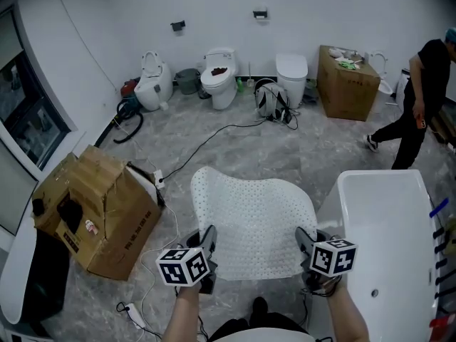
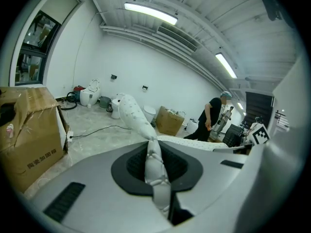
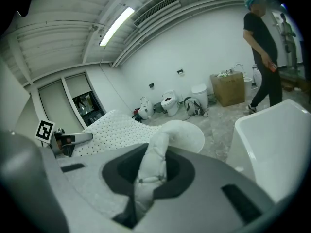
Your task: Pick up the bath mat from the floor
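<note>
Pinching the bath mat by its two near corners, the left gripper and right gripper each keep fingers closed on bunched edge. The mat spreads away from both equally, its long axis pointing forward, apparently clear of the floor.

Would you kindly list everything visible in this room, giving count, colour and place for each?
bath mat: one, white and perforated, centre, held up between both grippers
toilets: three, white, in a row at the back
bucket: one, grey, between two of the toilets
cardboard boxes: two, brown, one near left, one back right
bathtub: one, white, near right
cable: one, black, centre, beyond the mat
person: one, dressed in black, far right
left gripper: one, dark, shut on the mat's near-left edge
right gripper: one, dark, shut on the mat's near-right edge
</note>
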A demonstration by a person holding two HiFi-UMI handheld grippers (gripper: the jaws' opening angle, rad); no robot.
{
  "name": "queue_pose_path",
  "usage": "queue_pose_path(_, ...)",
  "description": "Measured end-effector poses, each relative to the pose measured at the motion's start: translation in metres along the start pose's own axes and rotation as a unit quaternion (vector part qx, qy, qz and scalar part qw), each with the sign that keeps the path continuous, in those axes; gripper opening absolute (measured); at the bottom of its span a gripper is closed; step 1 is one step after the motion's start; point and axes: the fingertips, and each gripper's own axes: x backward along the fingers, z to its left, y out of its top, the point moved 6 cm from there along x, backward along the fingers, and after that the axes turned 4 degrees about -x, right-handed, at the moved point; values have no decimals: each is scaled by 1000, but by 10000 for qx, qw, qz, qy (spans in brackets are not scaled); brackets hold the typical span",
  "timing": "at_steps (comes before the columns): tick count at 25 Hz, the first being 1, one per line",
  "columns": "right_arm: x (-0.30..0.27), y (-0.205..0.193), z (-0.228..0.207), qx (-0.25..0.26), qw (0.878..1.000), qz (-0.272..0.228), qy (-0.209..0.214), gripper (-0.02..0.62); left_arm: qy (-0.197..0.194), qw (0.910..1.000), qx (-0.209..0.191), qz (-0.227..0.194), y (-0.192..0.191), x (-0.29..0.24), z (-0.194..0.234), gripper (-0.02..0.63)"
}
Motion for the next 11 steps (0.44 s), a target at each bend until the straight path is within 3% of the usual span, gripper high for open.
queue_pose_path(11, 8, 6, -7, 69, 9999, -73, -8, 26, 1, 10000, -50, -68, 4, -1, -10, 23)
